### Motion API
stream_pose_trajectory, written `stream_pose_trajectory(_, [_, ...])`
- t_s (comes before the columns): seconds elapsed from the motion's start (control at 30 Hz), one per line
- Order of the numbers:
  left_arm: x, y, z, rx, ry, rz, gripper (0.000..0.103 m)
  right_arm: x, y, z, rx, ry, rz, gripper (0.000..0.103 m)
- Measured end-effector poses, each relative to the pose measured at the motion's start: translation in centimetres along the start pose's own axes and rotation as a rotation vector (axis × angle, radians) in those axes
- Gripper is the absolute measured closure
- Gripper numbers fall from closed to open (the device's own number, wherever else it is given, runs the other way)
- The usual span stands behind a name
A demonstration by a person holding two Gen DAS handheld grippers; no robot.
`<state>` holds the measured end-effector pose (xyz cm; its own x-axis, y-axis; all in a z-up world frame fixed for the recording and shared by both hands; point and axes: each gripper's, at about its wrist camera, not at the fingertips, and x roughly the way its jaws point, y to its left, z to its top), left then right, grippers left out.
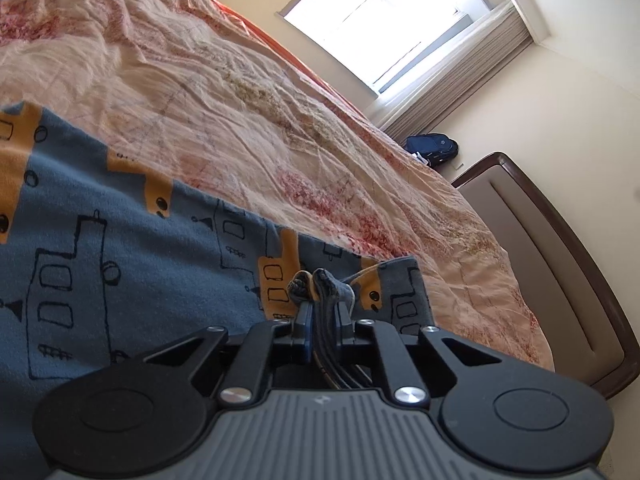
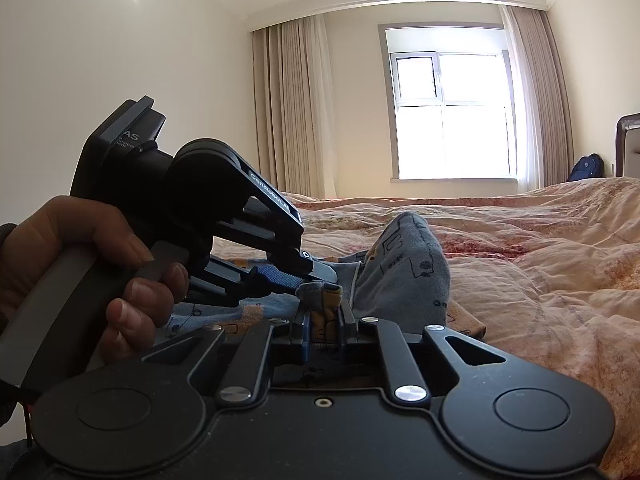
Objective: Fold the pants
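Note:
The pants (image 1: pixel 120 248) are blue-grey with orange and black line drawings and lie on the bed. My left gripper (image 1: pixel 322 308) is shut on a bunched edge of the pants, which pokes out between the fingers. In the right wrist view my right gripper (image 2: pixel 324 312) is shut on a bunched part of the pants (image 2: pixel 404 268), with a raised fold just behind it. The left gripper (image 2: pixel 296 276) also shows there, held in a hand at the left, close beside my right gripper.
The bed has a wrinkled pink floral quilt (image 1: pixel 240 112). A brown headboard (image 1: pixel 560 264) lies at the right. A window (image 2: pixel 452 116) with beige curtains is on the far wall. A blue backpack (image 1: pixel 432 148) sits on the floor beyond the bed.

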<state>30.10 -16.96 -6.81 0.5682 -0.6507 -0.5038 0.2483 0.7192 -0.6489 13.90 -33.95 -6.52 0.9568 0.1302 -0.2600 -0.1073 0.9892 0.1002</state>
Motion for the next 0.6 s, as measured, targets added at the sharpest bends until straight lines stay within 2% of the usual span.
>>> stream_pose_trajectory(0.3, [-5.5, 0.3, 1.2, 0.034, -0.105, -0.014, 0.093, -1.0, 2.4, 2.6, -0.092, -0.030, 0.034, 0.089])
stream_pose_trajectory(0.6, [-11.2, 3.6, 1.5, 0.037, -0.206, 0.055, 0.093, -0.5, 6.8, 4.1, -0.128, -0.006, 0.148, 0.089])
